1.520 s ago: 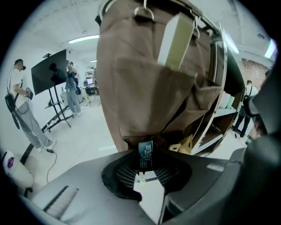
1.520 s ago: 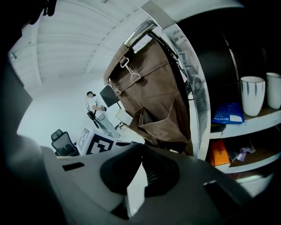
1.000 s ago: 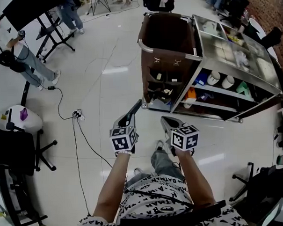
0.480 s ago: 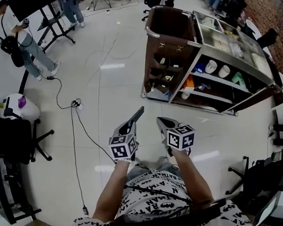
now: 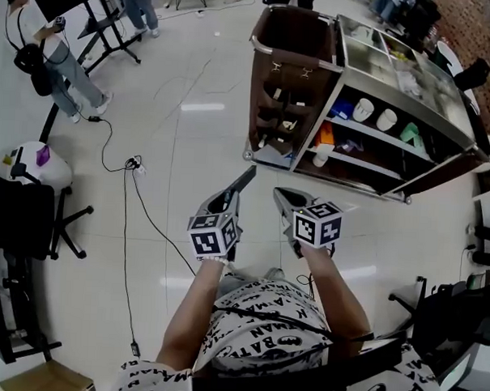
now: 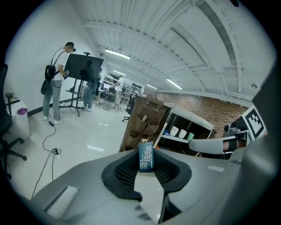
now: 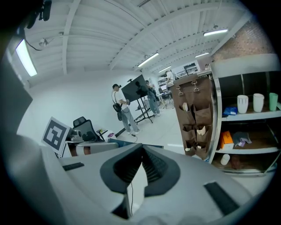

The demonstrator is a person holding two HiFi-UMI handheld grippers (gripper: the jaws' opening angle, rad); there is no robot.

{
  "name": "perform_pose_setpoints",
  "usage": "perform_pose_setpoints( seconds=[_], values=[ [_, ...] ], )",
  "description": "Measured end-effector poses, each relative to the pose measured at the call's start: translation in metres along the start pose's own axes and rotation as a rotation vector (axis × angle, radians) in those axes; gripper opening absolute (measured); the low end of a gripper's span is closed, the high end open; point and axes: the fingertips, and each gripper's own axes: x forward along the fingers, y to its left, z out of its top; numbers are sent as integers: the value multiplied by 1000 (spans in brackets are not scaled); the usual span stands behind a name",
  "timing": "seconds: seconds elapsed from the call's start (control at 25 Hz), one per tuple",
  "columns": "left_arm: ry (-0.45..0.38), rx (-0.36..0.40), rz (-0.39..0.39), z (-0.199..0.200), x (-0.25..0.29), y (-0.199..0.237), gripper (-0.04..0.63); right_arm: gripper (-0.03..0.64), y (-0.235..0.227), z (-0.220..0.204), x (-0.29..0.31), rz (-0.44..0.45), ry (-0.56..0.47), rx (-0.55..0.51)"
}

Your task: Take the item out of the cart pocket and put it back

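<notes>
Blue packet [image 6: 146, 157] clamped in barely parted left tool [image 6: 146, 167].

left gripper [image 5: 246, 176] and right gripper [image 5: 279, 194]: 2 in all | cart [image 5: 296, 35]: 1 | dark packet [image 6: 145, 157]: 1 | white mugs [image 5: 364, 111] [image 5: 386, 120] on cart shelf: 2 | green mug [image 5: 407, 133] beside them: 1 | orange box [image 5: 325, 136]: 1

Left gripper [image 5: 246, 175] clamped, right gripper [image 5: 279, 193] closed
</notes>
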Motion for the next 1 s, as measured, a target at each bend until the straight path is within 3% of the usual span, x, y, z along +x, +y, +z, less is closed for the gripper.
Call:
perform_pose_setpoints(
  seconds=[0.48, 1.0],
  values=[
    [16, 13, -27, -5, 14, -34, 87, 0, -29, -2, -33, -26, -55, 67],
    [58, 15, -43, -14, 8, -31, 86, 0, -23, -4, -34, -42, -76, 86]
  ],
)
